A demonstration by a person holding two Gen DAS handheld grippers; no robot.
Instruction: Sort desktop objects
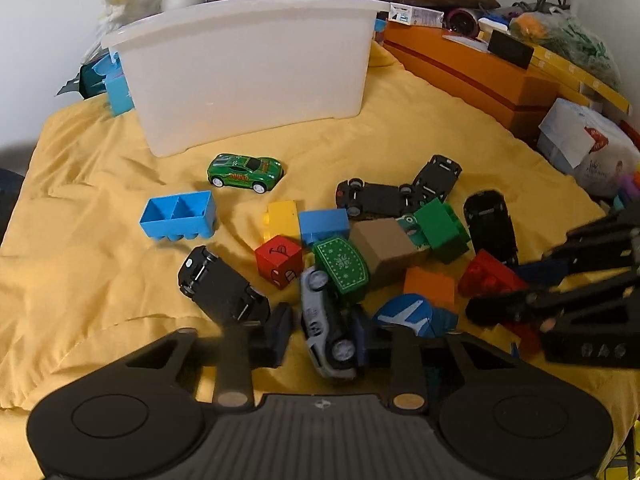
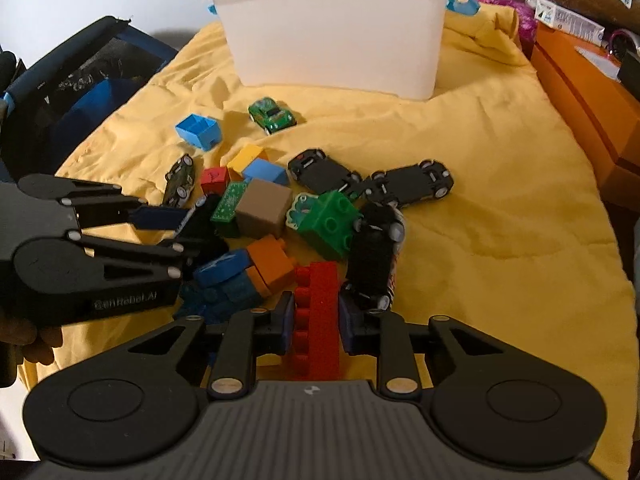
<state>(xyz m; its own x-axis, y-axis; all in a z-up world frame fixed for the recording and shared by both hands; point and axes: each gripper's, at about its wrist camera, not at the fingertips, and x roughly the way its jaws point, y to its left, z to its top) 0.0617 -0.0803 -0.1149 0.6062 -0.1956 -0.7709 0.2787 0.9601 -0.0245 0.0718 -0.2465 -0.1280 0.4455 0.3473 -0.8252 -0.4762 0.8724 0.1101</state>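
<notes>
A heap of toy cars and building blocks lies on a yellow cloth (image 1: 80,280) before a white plastic bin (image 1: 248,68). My left gripper (image 1: 324,332) has its jaws around a silver toy car (image 1: 328,328) lying on its side; the pads look close to it but a gap shows on the left, so the grip is unclear. My right gripper (image 2: 314,320) has its jaws around a long red studded brick (image 2: 316,312), pads at both sides of it. A green toy car (image 1: 245,172) stands alone near the bin.
Overturned black cars (image 1: 380,198), a green brick (image 1: 440,228), a brown cube (image 1: 384,248), a blue open block (image 1: 178,214) and a red cube (image 1: 279,261) crowd the heap. Orange boxes (image 1: 472,72) and clutter line the right side. A dark bag (image 2: 80,88) sits left.
</notes>
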